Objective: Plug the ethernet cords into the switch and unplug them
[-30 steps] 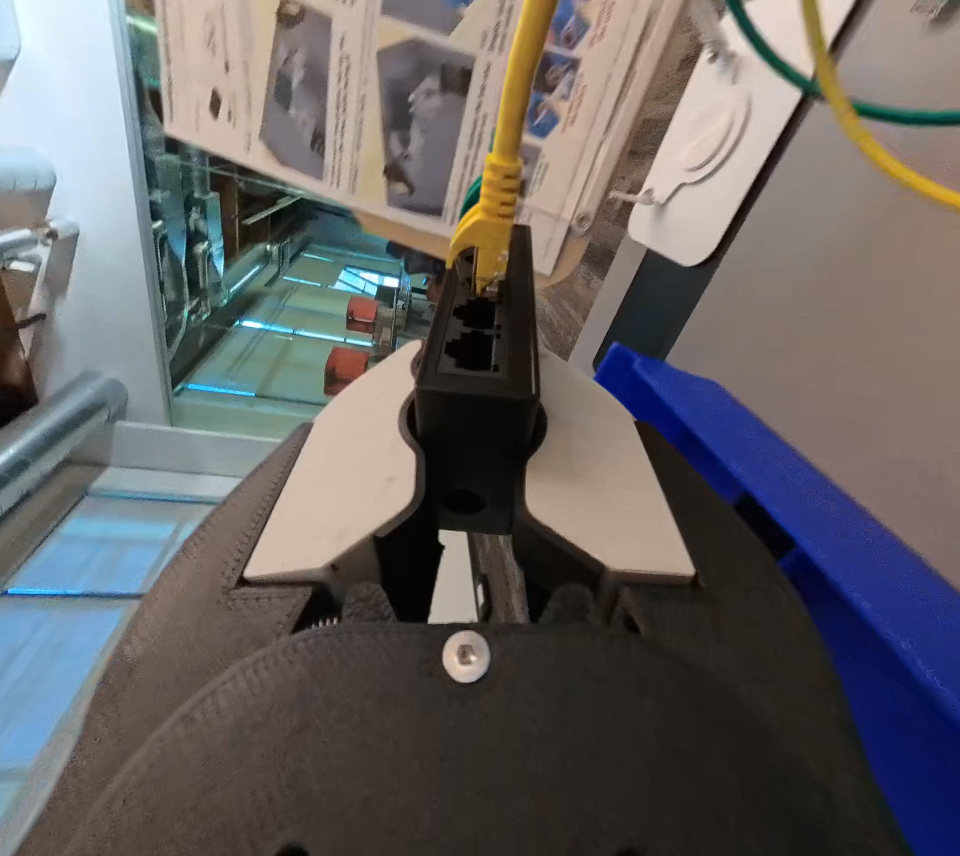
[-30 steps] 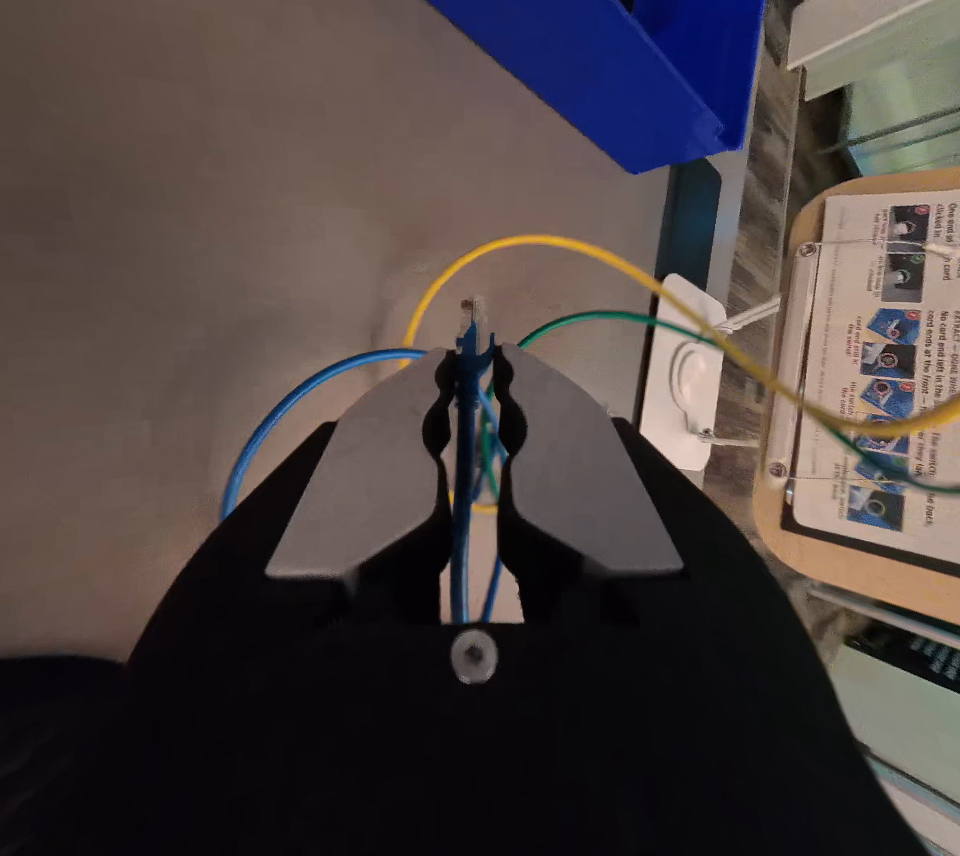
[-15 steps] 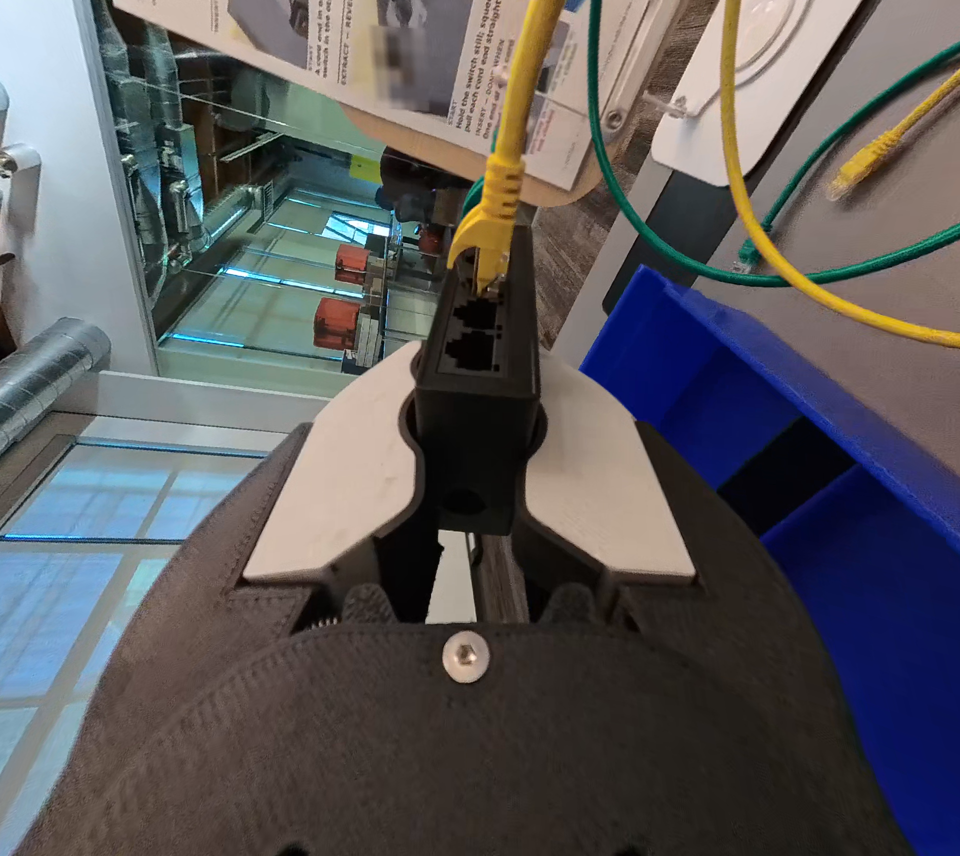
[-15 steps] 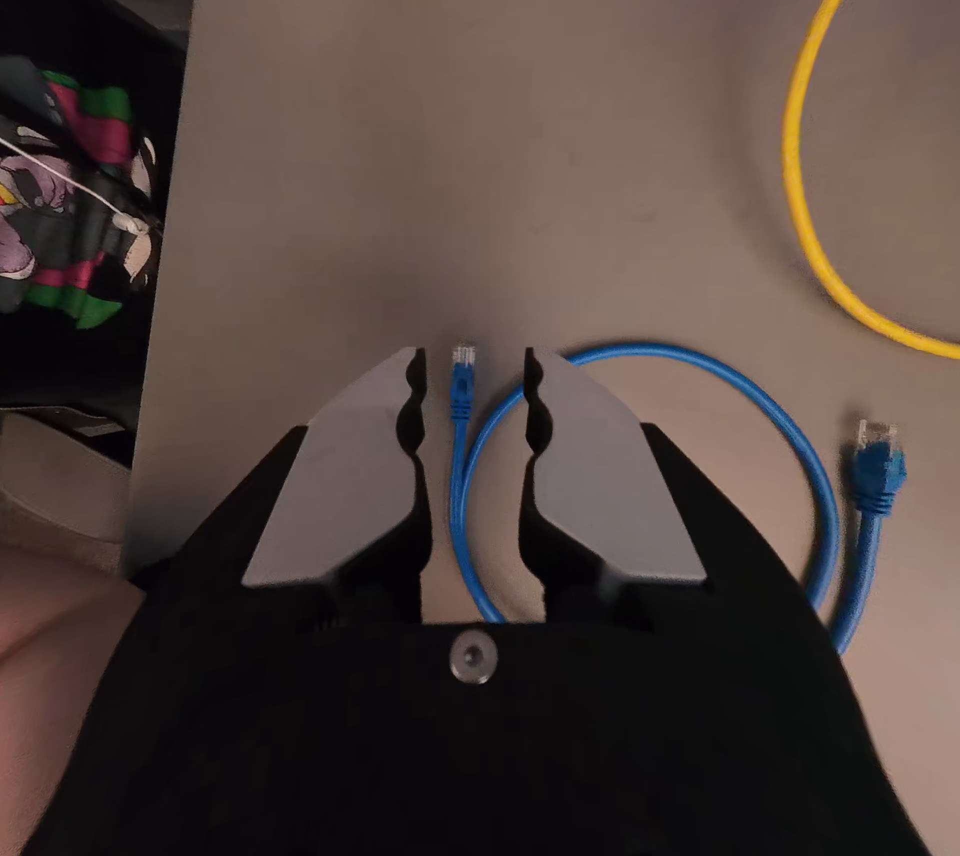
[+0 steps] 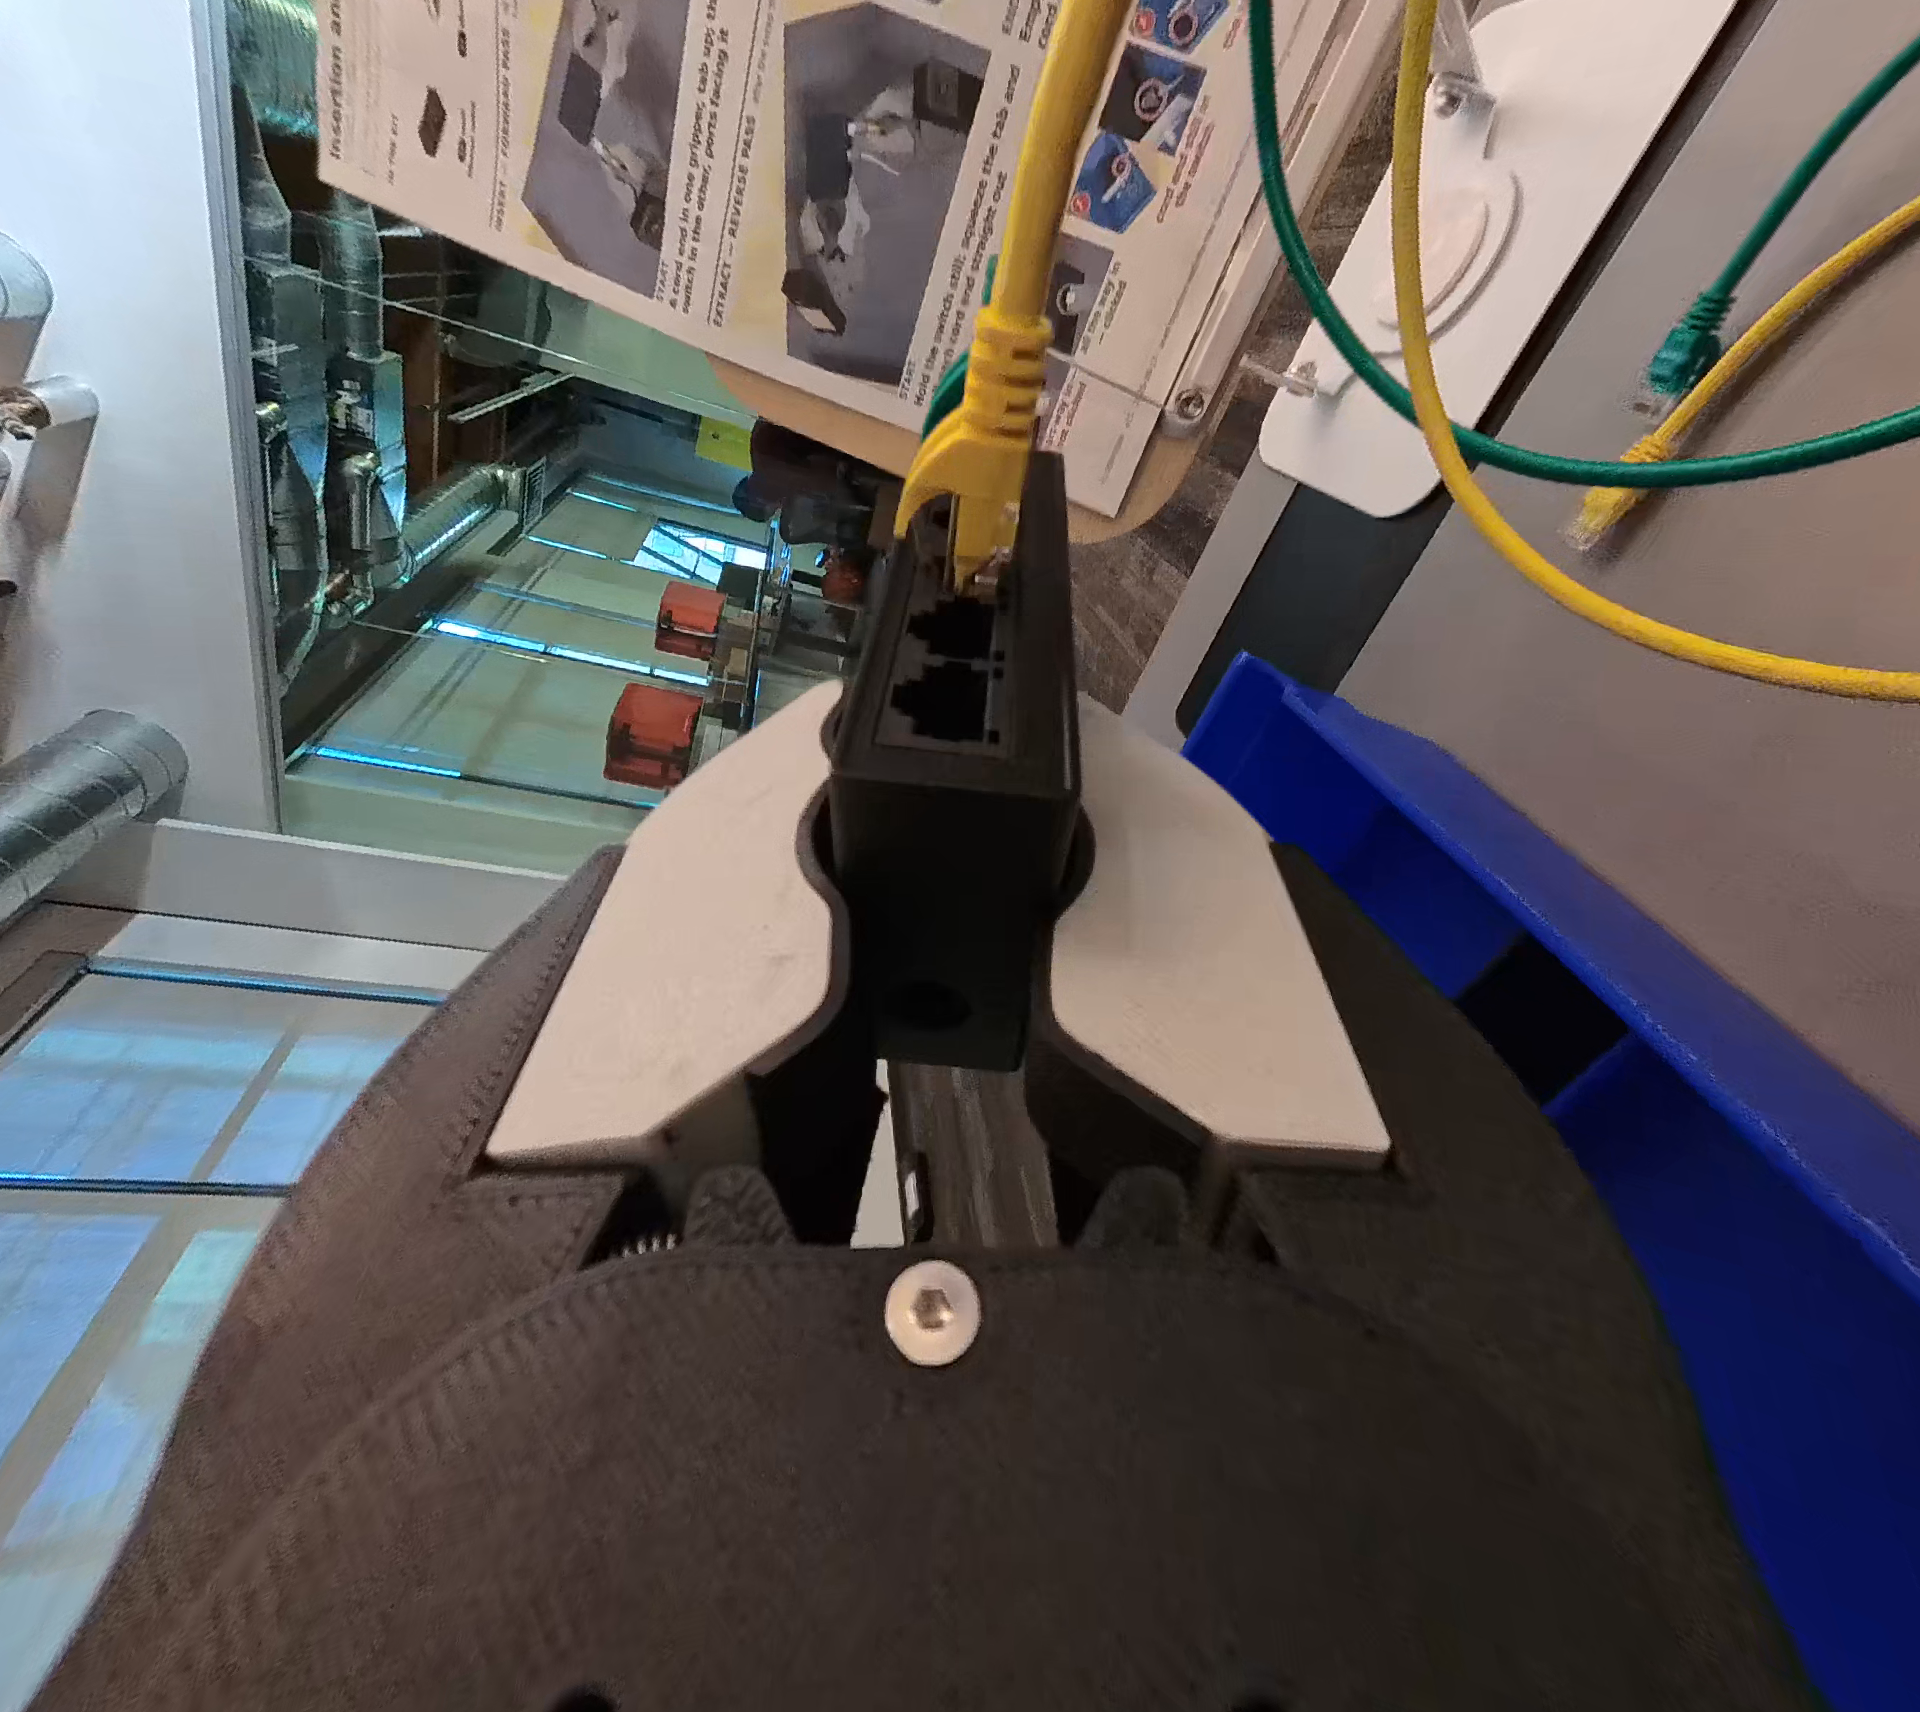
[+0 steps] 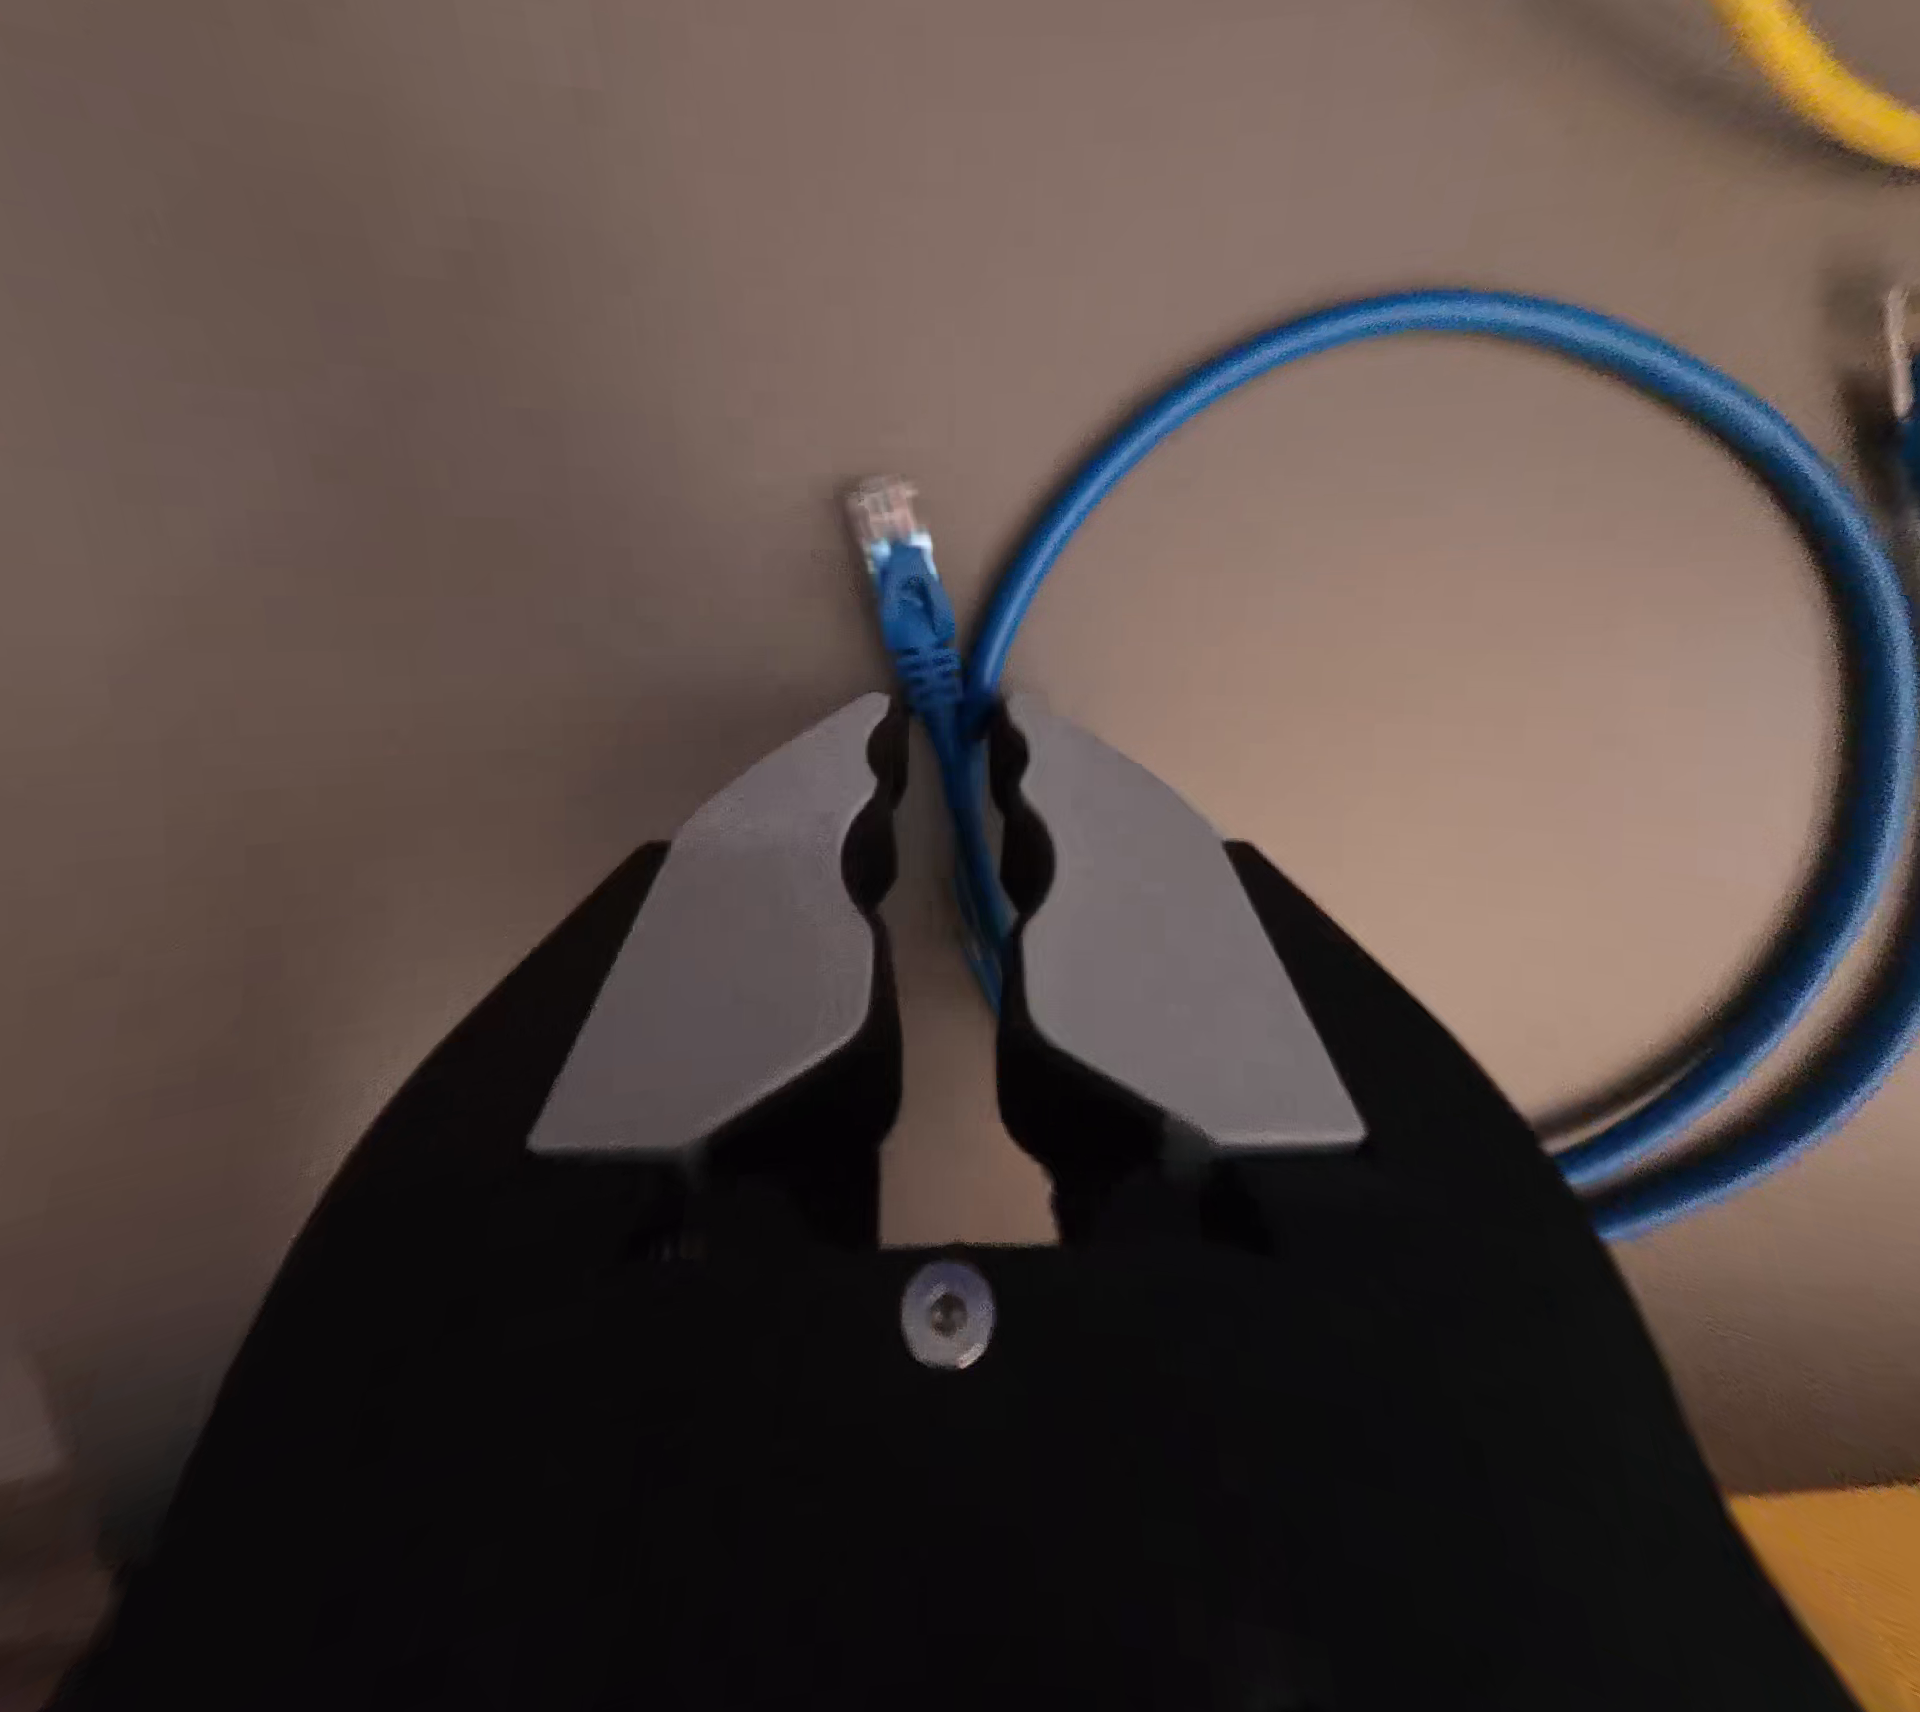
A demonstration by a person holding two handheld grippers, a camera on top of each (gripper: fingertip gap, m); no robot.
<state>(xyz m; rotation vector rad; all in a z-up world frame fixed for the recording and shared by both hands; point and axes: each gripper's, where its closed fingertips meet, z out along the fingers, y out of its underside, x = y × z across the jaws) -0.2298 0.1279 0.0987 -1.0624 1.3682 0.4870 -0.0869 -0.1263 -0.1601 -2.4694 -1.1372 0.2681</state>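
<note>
My left gripper (image 5: 961, 706) is shut on the black switch (image 5: 956, 883) and holds it in the air with its ports facing up. The yellow cord (image 5: 987, 436) is plugged into the far port; two nearer ports are empty. Its loose end (image 5: 1605, 509) lies on the grey table next to the green cord's plug (image 5: 1683, 353). In the right wrist view my right gripper (image 6: 948, 706) is shut on the blue cord just behind its plug (image 6: 904, 582), low over the table. The plug sticks out past the fingertips. The cord's loop (image 6: 1455, 312) curls off to the right.
A blue bin (image 5: 1558, 935) stands at the table's edge, right of the switch. A white plate (image 5: 1507, 208) and an instruction sheet (image 5: 644, 52) lie beyond it. In the right wrist view, the yellow cord (image 6: 1745, 0) crosses the grey table (image 6: 416, 312) at top right. Spacing between my two grippers at the tips: around 40 centimetres.
My right gripper let go of the blue cord, dropped closer to the table and closed on it again behind the plug. My left gripper kept hold of the switch and swung a little.
</note>
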